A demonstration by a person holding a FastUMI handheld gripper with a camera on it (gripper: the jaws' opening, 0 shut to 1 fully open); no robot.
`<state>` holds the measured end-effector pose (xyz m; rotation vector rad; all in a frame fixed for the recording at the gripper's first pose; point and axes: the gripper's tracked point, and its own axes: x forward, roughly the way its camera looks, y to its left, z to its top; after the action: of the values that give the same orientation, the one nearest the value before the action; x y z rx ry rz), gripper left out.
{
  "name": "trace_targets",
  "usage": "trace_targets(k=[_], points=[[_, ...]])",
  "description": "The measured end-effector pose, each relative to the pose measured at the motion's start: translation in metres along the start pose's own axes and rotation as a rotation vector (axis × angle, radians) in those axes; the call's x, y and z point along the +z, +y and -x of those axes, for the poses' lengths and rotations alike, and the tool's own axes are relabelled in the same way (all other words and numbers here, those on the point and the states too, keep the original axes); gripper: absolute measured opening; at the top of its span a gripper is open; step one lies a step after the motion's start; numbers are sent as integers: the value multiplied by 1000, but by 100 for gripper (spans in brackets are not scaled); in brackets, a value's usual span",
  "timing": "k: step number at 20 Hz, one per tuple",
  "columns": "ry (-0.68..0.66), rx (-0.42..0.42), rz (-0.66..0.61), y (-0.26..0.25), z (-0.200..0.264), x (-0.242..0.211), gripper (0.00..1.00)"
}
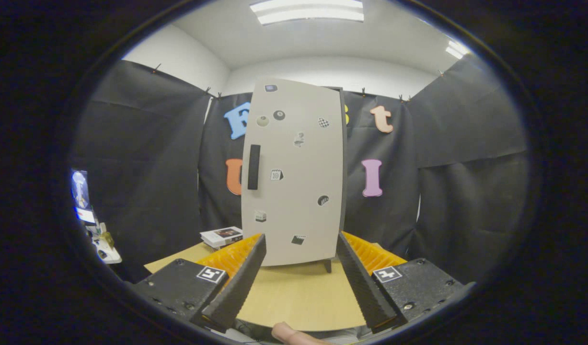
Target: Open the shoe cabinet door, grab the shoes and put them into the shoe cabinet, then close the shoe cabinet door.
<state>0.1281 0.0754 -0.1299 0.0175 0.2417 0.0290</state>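
A tall pale grey shoe cabinet [294,172] stands upright on the wooden table [298,292], straight ahead of my fingers. Its door is closed and dotted with small stickers. A black vertical handle [253,166] sits near the door's left edge, about halfway up. My gripper [301,249] is open, the two fingers spread wide with only bare table between them. The fingertips [260,242] hang a short way in front of the cabinet's lower part, apart from it.
A small stack of books [222,236] lies on the table left of the cabinet. A person's fingertip [289,333] shows at the table's near edge, below the fingers. Clutter and a screen [83,201] sit off to the far left.
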Motion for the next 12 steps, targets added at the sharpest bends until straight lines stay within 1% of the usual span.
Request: trace_targets(k=[3, 7, 12], points=[[15, -2, -6, -6, -3, -9, 97], [22, -41, 8, -25, -3, -15, 97], [33, -73, -42, -49, -7, -21, 97]])
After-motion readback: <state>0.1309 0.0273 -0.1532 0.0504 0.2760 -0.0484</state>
